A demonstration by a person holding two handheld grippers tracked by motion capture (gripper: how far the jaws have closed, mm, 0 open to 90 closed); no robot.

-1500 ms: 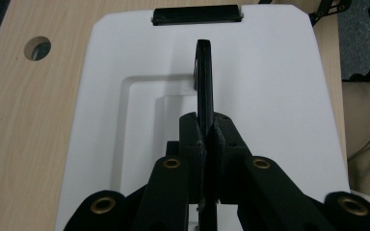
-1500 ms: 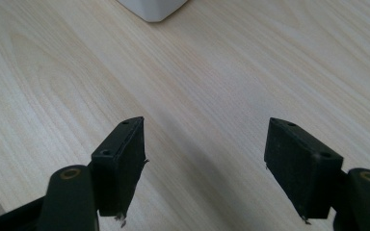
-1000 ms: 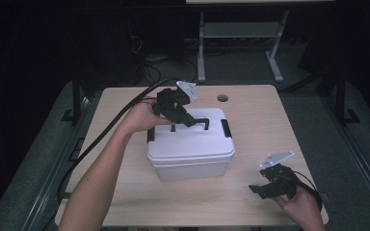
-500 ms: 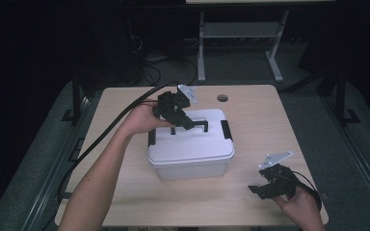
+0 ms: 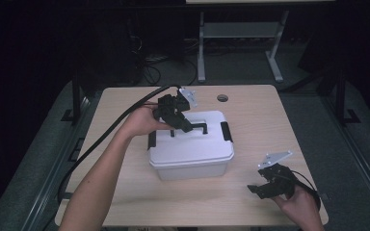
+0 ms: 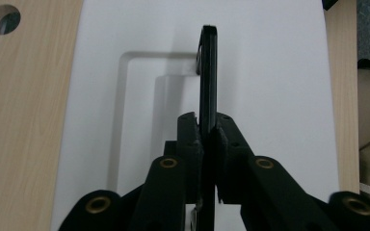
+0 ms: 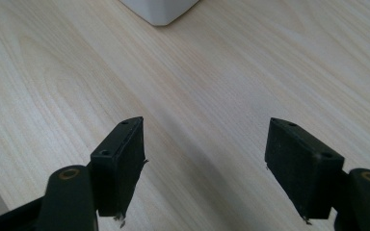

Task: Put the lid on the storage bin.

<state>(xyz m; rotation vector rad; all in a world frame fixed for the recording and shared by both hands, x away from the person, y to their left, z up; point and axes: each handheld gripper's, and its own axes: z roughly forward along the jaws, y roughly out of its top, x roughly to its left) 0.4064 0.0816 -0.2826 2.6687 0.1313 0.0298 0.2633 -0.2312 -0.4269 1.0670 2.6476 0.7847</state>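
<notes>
- White plastic storage box (image 5: 191, 147) sits near the middle of the wooden table (image 5: 265, 120), lid on, its black handle (image 6: 207, 72) standing upright.
- Over the box, the left gripper (image 5: 180, 122) has its jaws clamped on that handle; they have just eased open a touch.
- Right of the box and nearer the person, the right gripper (image 5: 262, 185) hovers over bare table, jaws wide with nothing between them.
</notes>
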